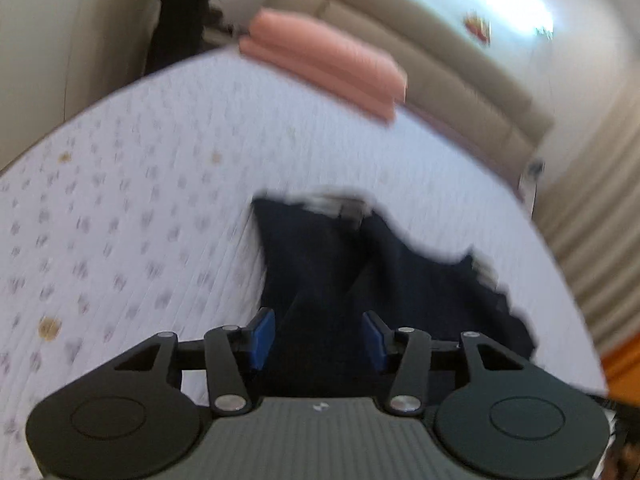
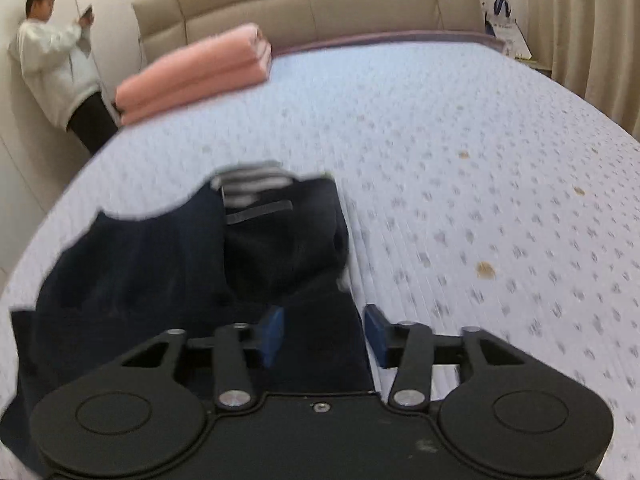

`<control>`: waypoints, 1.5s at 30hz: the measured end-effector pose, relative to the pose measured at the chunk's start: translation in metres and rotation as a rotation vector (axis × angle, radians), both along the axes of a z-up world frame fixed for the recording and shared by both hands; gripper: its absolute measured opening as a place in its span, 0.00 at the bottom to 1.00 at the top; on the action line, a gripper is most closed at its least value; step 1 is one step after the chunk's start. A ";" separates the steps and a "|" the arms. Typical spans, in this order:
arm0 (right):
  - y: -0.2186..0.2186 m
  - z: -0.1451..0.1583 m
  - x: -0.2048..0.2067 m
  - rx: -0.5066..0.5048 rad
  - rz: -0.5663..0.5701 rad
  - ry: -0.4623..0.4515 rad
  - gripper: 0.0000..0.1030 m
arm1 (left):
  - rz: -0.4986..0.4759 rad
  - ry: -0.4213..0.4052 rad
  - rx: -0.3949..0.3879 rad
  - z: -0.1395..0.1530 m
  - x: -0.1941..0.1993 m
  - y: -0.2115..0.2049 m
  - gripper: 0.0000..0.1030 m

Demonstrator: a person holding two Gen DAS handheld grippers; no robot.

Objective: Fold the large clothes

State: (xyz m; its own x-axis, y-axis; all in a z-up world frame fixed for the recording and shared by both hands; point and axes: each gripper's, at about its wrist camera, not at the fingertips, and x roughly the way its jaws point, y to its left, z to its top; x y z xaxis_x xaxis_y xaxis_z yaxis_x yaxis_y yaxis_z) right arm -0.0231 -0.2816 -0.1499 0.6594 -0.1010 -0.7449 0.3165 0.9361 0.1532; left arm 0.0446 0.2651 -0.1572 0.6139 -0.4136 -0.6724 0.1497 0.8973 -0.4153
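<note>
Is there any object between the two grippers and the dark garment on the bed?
Nothing visible. The dark garment lies directly beneath the open left gripper and right gripper. The folded pink blanket lies apart, near the headboard.

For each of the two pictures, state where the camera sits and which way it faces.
Left wrist: on the left claw, angled down at the dark garment on the bed; open blue pads show.
Right wrist: on the right claw, angled down likewise; open pads show.
Shared: garment, pink folded towel, headboard.
</note>
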 end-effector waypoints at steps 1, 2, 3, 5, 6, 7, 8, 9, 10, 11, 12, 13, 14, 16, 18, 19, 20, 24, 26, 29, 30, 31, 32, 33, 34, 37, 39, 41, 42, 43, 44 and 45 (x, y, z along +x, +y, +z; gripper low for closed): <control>0.001 -0.003 -0.006 -0.012 -0.002 0.021 0.73 | -0.019 0.019 0.019 -0.007 -0.004 0.004 0.49; 0.001 -0.006 -0.010 -0.015 0.003 0.044 0.73 | -0.031 0.034 0.037 -0.012 -0.004 0.004 0.49; 0.001 -0.010 -0.015 -0.018 0.011 0.063 0.73 | -0.043 0.043 0.054 -0.016 -0.006 0.006 0.49; 0.005 -0.014 -0.028 -0.029 0.033 0.084 0.73 | -0.071 0.043 0.065 -0.022 -0.011 0.009 0.50; 0.006 -0.014 -0.027 -0.042 0.047 0.086 0.73 | -0.086 0.039 0.072 -0.022 -0.009 0.008 0.51; 0.008 -0.013 -0.026 -0.057 0.057 0.083 0.73 | -0.100 0.035 0.082 -0.023 -0.005 0.006 0.52; 0.009 -0.012 -0.021 -0.065 0.067 0.076 0.73 | -0.110 0.030 0.094 -0.023 -0.003 0.002 0.53; 0.008 -0.013 -0.014 -0.063 0.074 0.066 0.73 | -0.118 0.023 0.106 -0.022 -0.001 -0.001 0.56; 0.007 -0.014 -0.007 -0.060 0.078 0.057 0.73 | -0.126 0.019 0.112 -0.024 0.004 -0.006 0.57; 0.006 -0.015 0.001 -0.059 0.082 0.050 0.73 | -0.136 0.018 0.116 -0.025 0.009 -0.011 0.60; 0.005 -0.020 0.011 -0.053 0.088 0.052 0.73 | -0.149 0.018 0.121 -0.026 0.013 -0.015 0.63; 0.003 -0.023 0.018 -0.047 0.091 0.057 0.73 | -0.161 0.019 0.127 -0.028 0.019 -0.021 0.64; 0.001 -0.028 0.026 -0.037 0.091 0.061 0.73 | -0.172 0.021 0.133 -0.030 0.023 -0.025 0.64; -0.007 -0.037 0.039 0.001 0.092 0.067 0.73 | -0.179 0.026 0.157 -0.031 0.031 -0.031 0.65; -0.014 -0.043 0.046 0.032 0.097 0.072 0.74 | -0.174 0.028 0.165 -0.034 0.038 -0.034 0.72; -0.016 -0.045 0.049 0.042 0.095 0.079 0.75 | -0.171 0.035 0.159 -0.037 0.041 -0.035 0.73; -0.019 -0.049 0.051 0.060 0.095 0.086 0.75 | -0.168 0.047 0.151 -0.040 0.044 -0.037 0.74; -0.022 -0.056 0.053 0.130 0.148 0.105 0.56 | -0.158 0.052 0.168 -0.046 0.049 -0.048 0.46; -0.015 -0.052 0.050 0.091 0.168 0.095 0.32 | -0.136 0.018 0.257 -0.043 0.045 -0.056 0.24; 0.005 -0.039 0.036 -0.017 0.215 0.058 0.11 | -0.113 -0.052 0.325 -0.029 0.029 -0.064 0.10; 0.012 -0.035 0.031 -0.064 0.230 0.048 0.11 | -0.117 -0.072 0.358 -0.025 0.024 -0.067 0.07; 0.020 -0.031 0.026 -0.105 0.248 0.035 0.10 | -0.126 -0.097 0.390 -0.019 0.015 -0.071 0.05; 0.027 -0.026 0.021 -0.134 0.267 0.020 0.09 | -0.134 -0.120 0.403 -0.014 0.008 -0.075 0.05; 0.033 -0.021 0.016 -0.158 0.284 0.004 0.09 | -0.139 -0.135 0.407 -0.008 0.000 -0.077 0.05; 0.038 -0.016 0.011 -0.174 0.298 -0.010 0.08 | -0.144 -0.146 0.395 -0.002 -0.007 -0.078 0.05; 0.047 0.004 -0.002 -0.231 0.321 -0.063 0.07 | -0.112 -0.163 0.341 0.016 -0.016 -0.076 0.05; 0.044 0.020 -0.005 -0.250 0.306 -0.100 0.06 | -0.071 -0.176 0.297 0.027 -0.014 -0.070 0.05; 0.038 0.037 -0.003 -0.265 0.282 -0.145 0.06 | -0.032 -0.191 0.244 0.039 -0.006 -0.063 0.05; 0.035 0.046 -0.002 -0.270 0.275 -0.168 0.06 | -0.016 -0.203 0.216 0.046 -0.002 -0.060 0.05; 0.032 0.056 0.001 -0.277 0.267 -0.196 0.06 | -0.002 -0.217 0.195 0.053 0.002 -0.058 0.05; 0.031 0.064 0.003 -0.284 0.260 -0.221 0.06 | 0.009 -0.234 0.181 0.059 0.006 -0.057 0.05; 0.031 0.072 0.007 -0.294 0.257 -0.247 0.06 | 0.020 -0.257 0.168 0.067 0.011 -0.057 0.05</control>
